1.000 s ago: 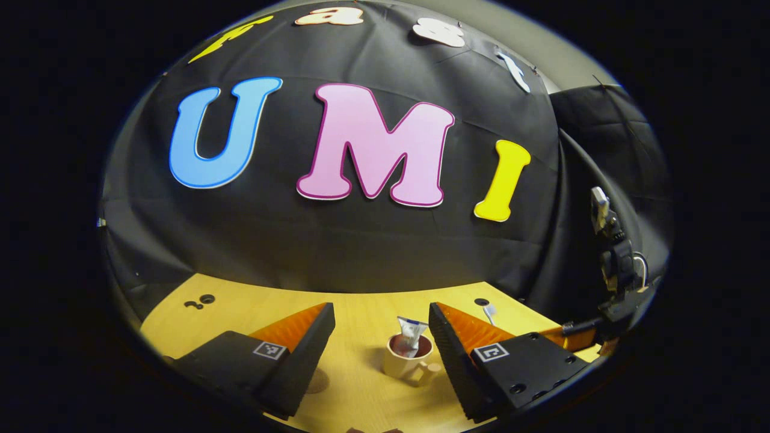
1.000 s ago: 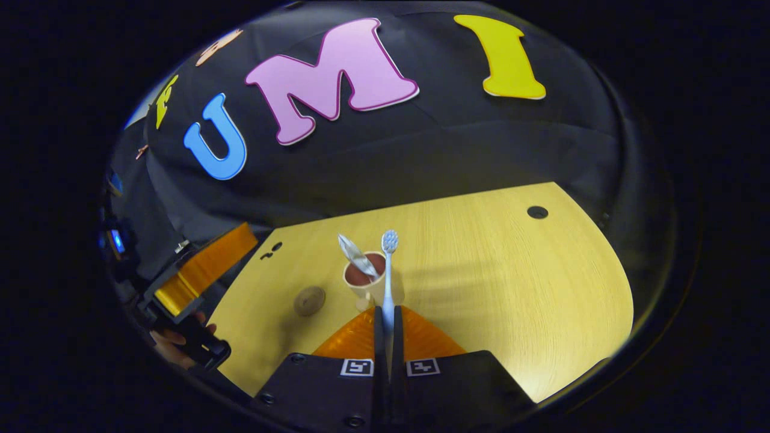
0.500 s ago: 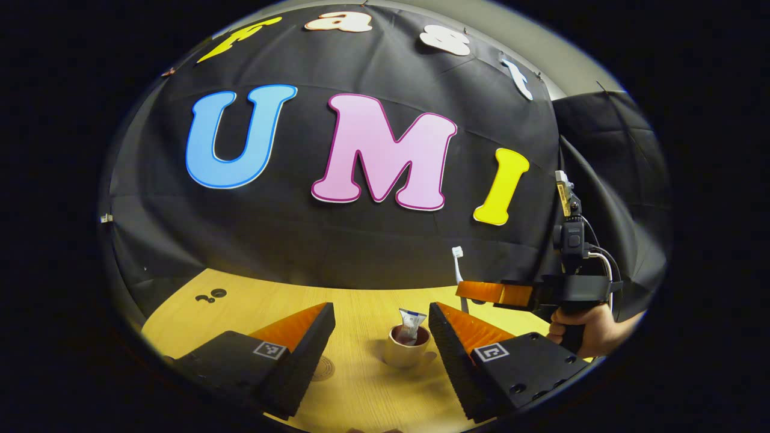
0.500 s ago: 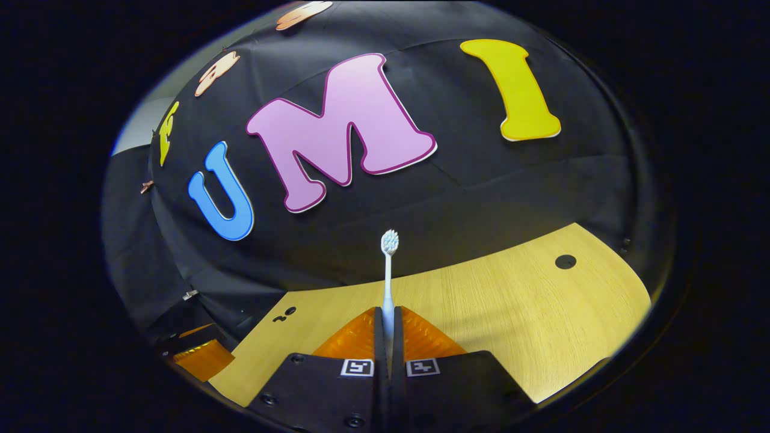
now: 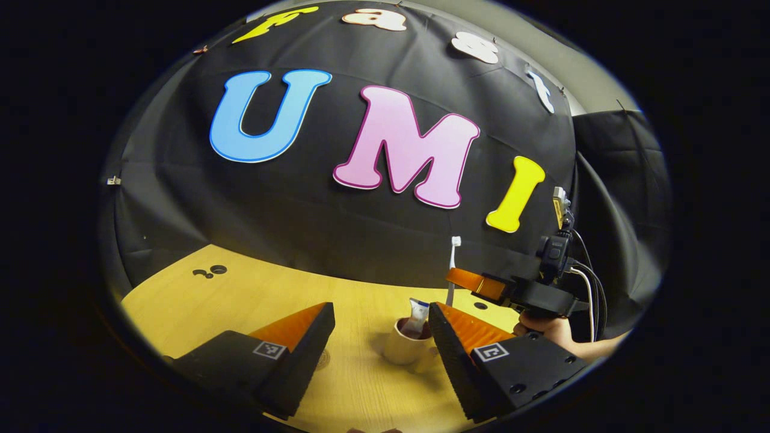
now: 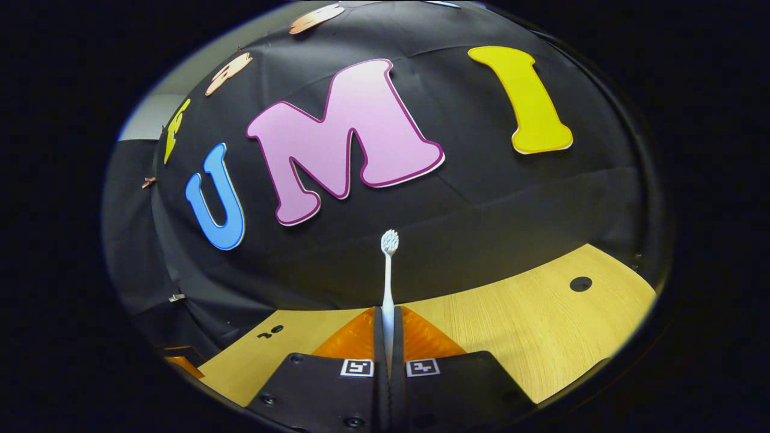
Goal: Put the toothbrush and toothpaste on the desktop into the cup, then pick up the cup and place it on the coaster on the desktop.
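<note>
Left gripper spread wide, nothing between the fingers, hovering over the light wooden desktop. Cream cup with handle standing on desktop, seen between the two fingers, nearer the right-hand one; toothpaste tube upright inside it, top poking above the rim. Round coaster flat on desktop left of the cup, partly hidden behind left-hand finger, apart from the cup. Right gripper seen farther off at right in left gripper view, raised above and behind the cup, hand on its grip. In right gripper view, right gripper clamped on toothbrush, both fingers pressed on the lower handle; brush upright, bristle head at top against the booth wall, clear of the desktop. Same toothbrush in left gripper view standing up from the right gripper, above and right of the cup, not in it.
</note>
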Action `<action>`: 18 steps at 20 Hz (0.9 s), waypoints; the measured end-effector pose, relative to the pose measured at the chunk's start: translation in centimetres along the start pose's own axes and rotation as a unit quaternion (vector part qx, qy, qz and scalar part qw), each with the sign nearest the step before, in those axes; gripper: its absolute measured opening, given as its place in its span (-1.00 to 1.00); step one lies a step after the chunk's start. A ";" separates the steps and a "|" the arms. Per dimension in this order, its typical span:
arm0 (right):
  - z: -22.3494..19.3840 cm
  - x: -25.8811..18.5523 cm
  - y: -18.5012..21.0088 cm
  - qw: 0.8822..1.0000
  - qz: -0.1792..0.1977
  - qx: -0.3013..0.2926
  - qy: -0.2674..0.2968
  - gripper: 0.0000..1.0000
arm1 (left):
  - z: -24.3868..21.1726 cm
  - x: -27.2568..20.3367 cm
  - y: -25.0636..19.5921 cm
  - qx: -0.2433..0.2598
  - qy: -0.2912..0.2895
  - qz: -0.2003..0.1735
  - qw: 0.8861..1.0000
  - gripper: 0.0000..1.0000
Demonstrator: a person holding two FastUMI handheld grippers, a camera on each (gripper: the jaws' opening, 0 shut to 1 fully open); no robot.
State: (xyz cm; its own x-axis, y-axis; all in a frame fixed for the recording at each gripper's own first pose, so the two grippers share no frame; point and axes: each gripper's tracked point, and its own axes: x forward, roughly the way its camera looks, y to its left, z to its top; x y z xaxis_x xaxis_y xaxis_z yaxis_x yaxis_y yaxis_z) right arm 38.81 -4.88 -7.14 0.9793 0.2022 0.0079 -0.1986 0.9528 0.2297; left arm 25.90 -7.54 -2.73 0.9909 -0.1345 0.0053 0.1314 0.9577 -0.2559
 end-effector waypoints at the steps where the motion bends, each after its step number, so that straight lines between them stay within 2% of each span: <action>1: -0.2 0.3 -0.2 1.000 0.000 0.002 -0.008 -0.90 | -0.1 0.0 0.3 0.002 -0.004 0.004 1.000 0.94; 7: -2.6 1.7 -0.5 0.999 -0.010 0.000 -0.040 -0.90 | -1.8 0.6 1.2 -0.001 -0.008 0.009 1.000 0.94; 12: -3.2 0.3 0.3 0.992 -0.012 -0.081 -0.095 -0.90 | -3.7 0.7 1.3 -0.010 -0.003 0.005 1.000 0.94; 15: -2.9 -1.3 1.0 0.982 -0.014 -0.131 -0.137 -0.90 | -4.5 0.9 1.2 -0.015 -0.002 0.002 1.000 0.94; 18: -3.3 -2.0 2.3 0.973 -0.005 -0.168 -0.155 -0.88 | -5.2 1.0 1.2 -0.017 0.002 0.000 1.000 0.94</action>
State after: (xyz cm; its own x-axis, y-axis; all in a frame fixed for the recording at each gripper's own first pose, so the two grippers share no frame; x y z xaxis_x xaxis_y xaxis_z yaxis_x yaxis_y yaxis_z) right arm 36.24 -2.31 -9.83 0.9352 0.1650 0.3133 -0.1403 0.9851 -0.1000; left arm 26.87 -7.89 -8.05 0.9907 -0.1364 0.0009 0.1308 0.9483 -0.2893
